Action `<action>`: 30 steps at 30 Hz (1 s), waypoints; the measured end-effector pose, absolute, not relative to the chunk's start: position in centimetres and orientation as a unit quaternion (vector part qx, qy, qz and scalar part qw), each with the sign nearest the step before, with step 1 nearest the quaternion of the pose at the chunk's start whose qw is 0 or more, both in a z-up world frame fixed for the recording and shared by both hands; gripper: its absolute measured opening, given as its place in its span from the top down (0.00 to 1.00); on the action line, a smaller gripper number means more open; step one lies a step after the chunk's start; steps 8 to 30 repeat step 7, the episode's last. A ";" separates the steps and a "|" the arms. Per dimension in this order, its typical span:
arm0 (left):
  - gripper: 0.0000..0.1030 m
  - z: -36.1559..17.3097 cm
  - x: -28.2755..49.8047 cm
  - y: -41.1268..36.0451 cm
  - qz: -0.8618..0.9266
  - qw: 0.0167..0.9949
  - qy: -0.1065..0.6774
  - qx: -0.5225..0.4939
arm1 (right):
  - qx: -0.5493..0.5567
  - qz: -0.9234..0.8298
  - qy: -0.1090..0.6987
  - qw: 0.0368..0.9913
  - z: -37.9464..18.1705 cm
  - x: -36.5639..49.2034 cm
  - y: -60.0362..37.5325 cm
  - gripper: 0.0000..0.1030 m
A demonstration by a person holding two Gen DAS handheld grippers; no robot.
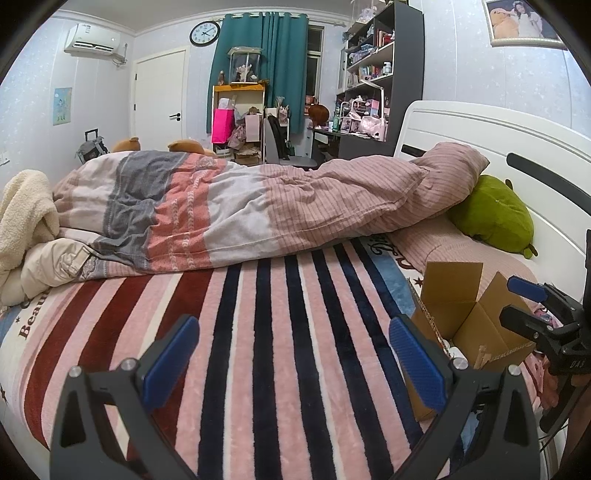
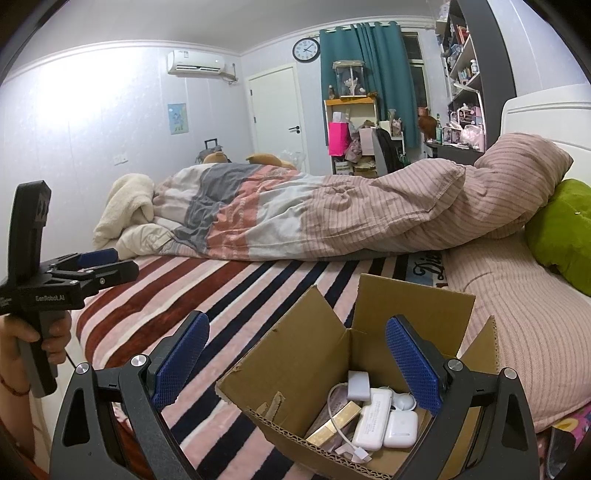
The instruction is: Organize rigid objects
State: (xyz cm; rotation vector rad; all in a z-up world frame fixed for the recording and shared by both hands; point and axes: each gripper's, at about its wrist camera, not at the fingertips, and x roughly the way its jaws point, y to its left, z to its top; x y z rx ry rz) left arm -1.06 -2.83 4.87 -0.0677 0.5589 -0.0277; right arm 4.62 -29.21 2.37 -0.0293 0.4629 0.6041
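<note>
The cardboard box [image 2: 325, 373] sat open on the striped blanket [image 1: 258, 350], flaps up, near the head end of the bed and just beside a pink ribbed pillow [image 2: 524, 332]. Inside it was a little pile of rigid stuff: a white power bank [image 2: 373, 417], a white earbud case [image 2: 400, 428], a white charger plug [image 2: 358, 384], a gold bar-shaped thing [image 2: 334, 424] and a white cable [image 2: 347, 439] looped over it. Couldn't make out the rest down in the bottom.

The right gripper [image 2: 295, 365] was over the box, jaws wide apart, nothing between them. One blue pad [image 2: 413, 365] hung over the box opening, the other was out over the blanket on the side away from the pillow. It wasn't touching any of the items as far as I could see.

The left gripper [image 1: 293, 362] was also spread wide and empty, pointing out over the bare striped blanket with the box off to its right side. From the right wrist view you could see a hand [image 2: 33, 332] wrapped round its handle at the edge of the bed.

Further back, a rumpled duvet [image 1: 240, 206] ran across the bed, a cream fleece blanket [image 1: 22, 214] was bunched at the foot end, and a green plush cushion [image 1: 495, 210] leaned against the white headboard [image 1: 498, 133]. A wall clock [image 1: 204, 33] hung next to teal curtains [image 1: 266, 55].
</note>
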 end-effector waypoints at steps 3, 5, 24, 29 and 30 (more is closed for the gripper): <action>0.01 4.9 -1.1 -2.7 -0.011 0.961 0.275 -0.034 | -0.015 0.295 0.227 0.928 2.4 4.6 -29.3 0.07; 0.01 4.9 -1.1 -2.7 -0.011 0.961 0.275 -0.034 | -0.015 0.295 0.226 0.928 2.4 4.6 -29.3 0.07; 0.01 4.9 -1.1 -2.7 -0.012 0.961 0.275 -0.034 | -0.014 0.295 0.227 0.928 2.4 4.6 -29.3 0.07; 0.01 4.9 -1.1 -2.7 -0.012 0.961 0.275 -0.034 | -0.014 0.295 0.227 0.928 2.4 4.6 -29.3 0.07; 0.01 4.9 -1.1 -2.7 -0.012 0.961 0.275 -0.034 | -0.014 0.295 0.227 0.928 2.4 4.6 -29.3 0.07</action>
